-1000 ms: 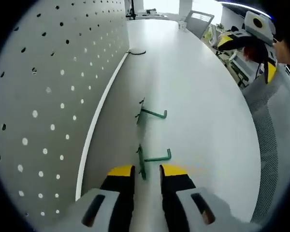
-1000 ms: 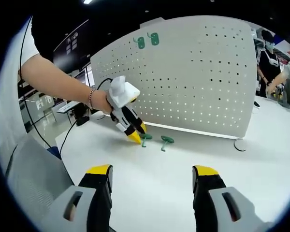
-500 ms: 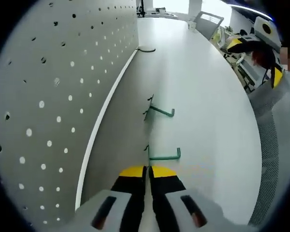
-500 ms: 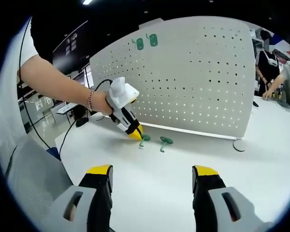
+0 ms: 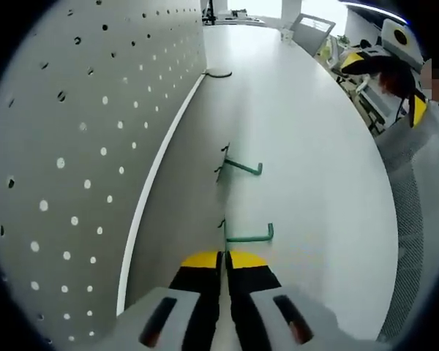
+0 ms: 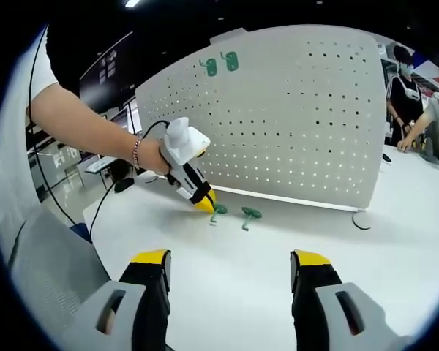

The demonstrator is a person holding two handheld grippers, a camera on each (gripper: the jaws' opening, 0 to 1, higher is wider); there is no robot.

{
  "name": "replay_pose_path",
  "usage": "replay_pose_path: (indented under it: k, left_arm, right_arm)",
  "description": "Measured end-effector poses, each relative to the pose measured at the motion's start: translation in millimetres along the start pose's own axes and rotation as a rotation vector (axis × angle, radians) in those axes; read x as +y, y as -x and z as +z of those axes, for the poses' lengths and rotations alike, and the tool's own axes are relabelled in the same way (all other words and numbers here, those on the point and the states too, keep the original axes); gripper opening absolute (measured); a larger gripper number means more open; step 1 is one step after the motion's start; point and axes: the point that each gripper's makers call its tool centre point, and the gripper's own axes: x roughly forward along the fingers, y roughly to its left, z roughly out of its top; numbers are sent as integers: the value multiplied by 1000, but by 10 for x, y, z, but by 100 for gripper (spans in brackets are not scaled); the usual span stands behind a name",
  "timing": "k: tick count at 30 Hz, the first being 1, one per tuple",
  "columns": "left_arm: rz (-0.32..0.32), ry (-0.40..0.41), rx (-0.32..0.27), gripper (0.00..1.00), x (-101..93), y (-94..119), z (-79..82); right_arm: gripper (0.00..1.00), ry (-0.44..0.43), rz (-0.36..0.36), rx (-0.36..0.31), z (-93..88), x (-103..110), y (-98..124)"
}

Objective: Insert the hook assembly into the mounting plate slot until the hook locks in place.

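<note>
Two green hooks lie on the white table beside the upright white pegboard (image 5: 73, 146). The near hook (image 5: 243, 235) has its back plate between the fingers of my left gripper (image 5: 223, 256), which is shut on it; the hook's arm points right. The far hook (image 5: 239, 165) lies free a little beyond. In the right gripper view the left gripper (image 6: 205, 205) tips down onto the near hook (image 6: 218, 211), with the far hook (image 6: 249, 213) beside it. My right gripper (image 6: 230, 267) hangs open over bare table, well back from both. The pegboard (image 6: 293, 117) carries two more green hooks (image 6: 219, 63) near its top.
A black cable (image 5: 218, 74) lies by the pegboard's far end. A round foot (image 6: 363, 219) sticks out at the board's right end. A mesh chair (image 5: 417, 197) stands off the table's edge. People work at the far right (image 6: 417, 110).
My left gripper went from open around the near hook's back plate to shut on it, moving slightly forward. It has held still for the last half second. The right gripper stays put.
</note>
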Motion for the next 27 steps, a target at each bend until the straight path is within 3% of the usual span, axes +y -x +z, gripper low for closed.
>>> replay_pose_path:
  k: [7, 9, 11, 17, 27]
  left_arm:
    - [6, -10, -9, 2, 19, -3, 4]
    - [59, 1, -65, 2, 119, 39, 62]
    - [26, 70, -136, 2, 84, 83, 136]
    - [44, 50, -127, 2, 95, 176, 77]
    - [59, 56, -199, 1, 41, 349, 162]
  right_arm:
    - [64, 1, -2, -1, 15, -2, 1]
    - [64, 0, -3, -3, 13, -8, 1]
    - [64, 1, -5, -7, 18, -16, 4]
    - [64, -5, -6, -15, 29, -26, 8]
    - [64, -7, -10, -33, 75, -36, 15]
